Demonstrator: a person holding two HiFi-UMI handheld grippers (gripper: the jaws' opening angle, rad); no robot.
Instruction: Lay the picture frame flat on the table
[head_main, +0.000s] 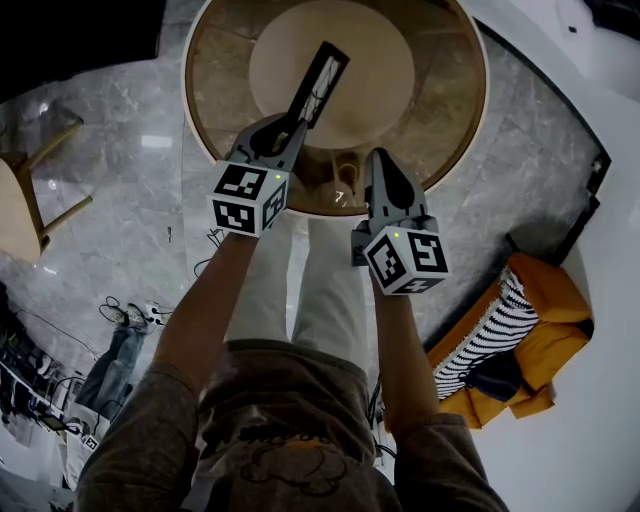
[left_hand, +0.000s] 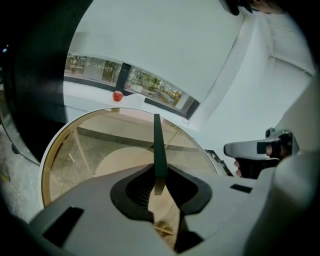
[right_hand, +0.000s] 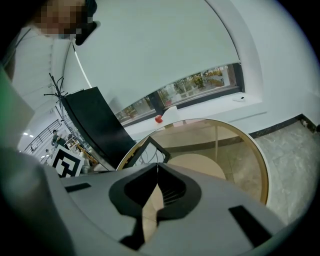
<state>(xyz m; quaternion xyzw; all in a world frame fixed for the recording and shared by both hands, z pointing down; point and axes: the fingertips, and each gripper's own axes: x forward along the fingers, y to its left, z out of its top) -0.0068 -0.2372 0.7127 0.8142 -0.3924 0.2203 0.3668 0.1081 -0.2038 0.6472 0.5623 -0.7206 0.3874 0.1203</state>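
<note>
The left gripper (head_main: 293, 128) is pinching the picture frame (head_main: 322, 78) by its near edge and holding it tilted up over the round table (head_main: 445, 120). The frame is not lying flat yet. On the right, the right gripper (head_main: 379, 158) is hanging near the table's near edge with its jaws pressed together, holding nothing. Next, I think the frame needs lowering gently until it is lying flat, then letting go.

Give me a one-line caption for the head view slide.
Left gripper grips a dark picture frame over a round glass table; the right gripper hovers shut and empty beside it.
</note>
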